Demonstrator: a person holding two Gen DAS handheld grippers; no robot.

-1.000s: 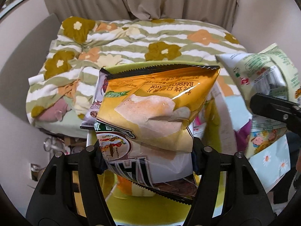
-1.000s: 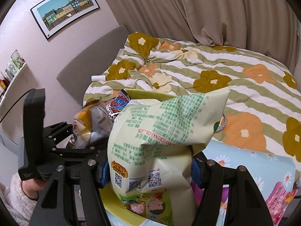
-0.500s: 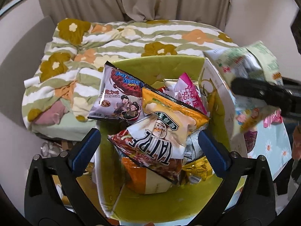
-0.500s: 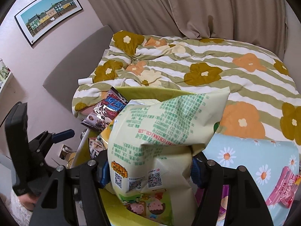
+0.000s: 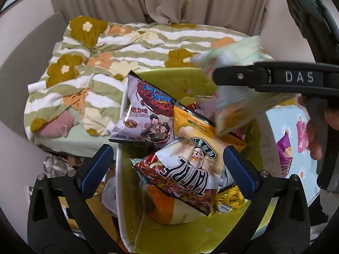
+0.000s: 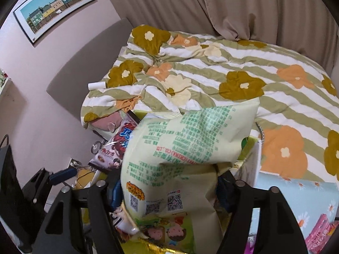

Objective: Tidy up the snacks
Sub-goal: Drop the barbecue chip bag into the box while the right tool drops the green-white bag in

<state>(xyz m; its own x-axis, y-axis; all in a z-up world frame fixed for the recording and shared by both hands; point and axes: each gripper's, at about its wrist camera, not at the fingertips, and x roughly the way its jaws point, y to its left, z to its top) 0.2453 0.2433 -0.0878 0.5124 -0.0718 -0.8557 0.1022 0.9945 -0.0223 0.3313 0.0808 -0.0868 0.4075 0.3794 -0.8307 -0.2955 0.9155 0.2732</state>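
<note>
A yellow-green box [image 5: 169,78] holds several snack bags. A gold barbecue chip bag [image 5: 197,158] lies on top, a purple bag [image 5: 146,118] leans at its left rim. My left gripper [image 5: 167,167] is open and empty just above the chip bag. My right gripper [image 6: 167,190] is shut on a pale green snack bag [image 6: 190,148] and holds it over the box; in the left wrist view the bag [image 5: 237,97] is blurred above the box's right side.
A bed with a flowered striped quilt [image 6: 233,74] lies behind the box. A light blue flowered cloth [image 6: 296,201] with pink packets [image 6: 320,232] is at the right. A grey headboard [image 6: 84,67] and cluttered floor are to the left.
My left gripper opened and let the gold chip bag drop into the box. My right gripper carried the pale green bag left, over the box.
</note>
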